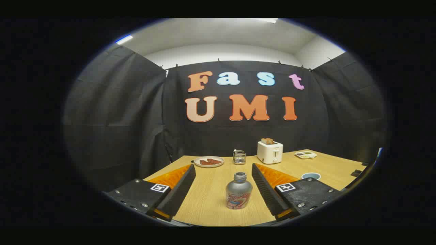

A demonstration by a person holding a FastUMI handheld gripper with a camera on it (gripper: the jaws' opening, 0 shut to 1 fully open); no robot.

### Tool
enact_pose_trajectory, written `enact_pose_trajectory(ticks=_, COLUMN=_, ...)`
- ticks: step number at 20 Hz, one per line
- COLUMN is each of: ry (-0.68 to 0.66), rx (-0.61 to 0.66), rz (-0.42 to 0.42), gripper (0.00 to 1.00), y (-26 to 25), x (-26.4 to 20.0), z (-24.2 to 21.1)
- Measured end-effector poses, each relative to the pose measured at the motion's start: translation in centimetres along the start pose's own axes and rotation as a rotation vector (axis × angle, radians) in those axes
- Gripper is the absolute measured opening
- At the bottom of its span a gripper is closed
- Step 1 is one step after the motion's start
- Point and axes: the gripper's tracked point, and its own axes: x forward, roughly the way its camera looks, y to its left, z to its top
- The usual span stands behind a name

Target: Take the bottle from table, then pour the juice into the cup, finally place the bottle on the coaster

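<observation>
One wooden table (211,200) carries everything I can see from here, and it runs from under my gripper (223,170) back to the black cloth wall. My two fingers (180,190) are spread wide apart and grip nothing; bare tabletop shows between them on both sides of the bottle.

The bottle (238,191) stands upright on the table in the gap between the fingers, closer to the right finger than to the left and touching neither. It is a grey bottle with a printed label on its lower body, and its neck is uncapped. Its base sits roughly level with the middle of the fingers' length, so the tips already reach past it on either side.

Beyond the fingertips, near the back of the table, a white toaster (270,152) stands with bread poking out of its top. To its left and just apart from it sits a small clear glass cup (239,157), almost straight ahead of the bottle. Further left lies a round plate (208,161) with some reddish-brown food on it. To the right of the toaster, well apart, lies a small flat tray-like item (306,154) whose contents I cannot make out. Just past the right finger's outer side a round blue-rimmed coaster (311,176) lies flat on the wood.
</observation>
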Motion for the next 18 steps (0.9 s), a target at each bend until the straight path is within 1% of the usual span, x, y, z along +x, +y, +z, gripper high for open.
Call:
enact_pose_trajectory(ticks=4, ry=0.005, rx=-0.022, rz=-0.030, gripper=0.98, y=-0.9, x=0.2, z=-0.5)
enact_pose_trajectory(ticks=9, ry=-0.002, rx=-0.019, rz=-0.016, gripper=0.98, y=-0.7, x=0.3, z=-0.4)
enact_pose_trajectory(ticks=13, ry=0.026, rx=-0.017, rz=-0.001, gripper=0.98, y=-0.3, x=0.4, z=-1.3)
enact_pose_trajectory(ticks=18, ry=0.009, rx=-0.038, rz=-0.018, gripper=0.98, y=-0.5, x=0.2, z=-1.1)
